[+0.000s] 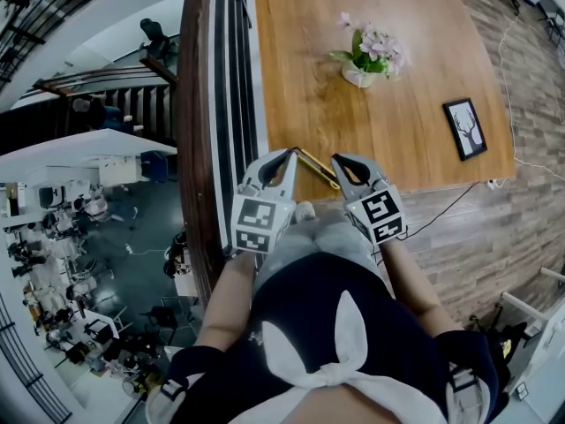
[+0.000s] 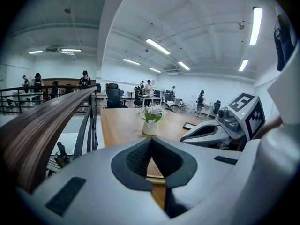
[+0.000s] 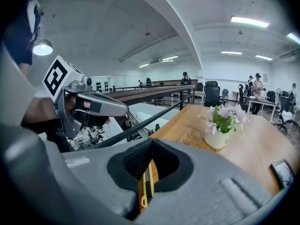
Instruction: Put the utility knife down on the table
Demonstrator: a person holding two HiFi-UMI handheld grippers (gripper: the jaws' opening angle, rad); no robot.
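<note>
Head view: right tool clamps one utility knife, left tool pinched shut, near one table.

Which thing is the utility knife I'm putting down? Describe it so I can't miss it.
Find the wooden table, then its near edge, where the right gripper is shut on the utility knife. It is a slim yellow-and-black bar, unlike the white vase of pink flowers and the black picture frame farther along the table.
</note>
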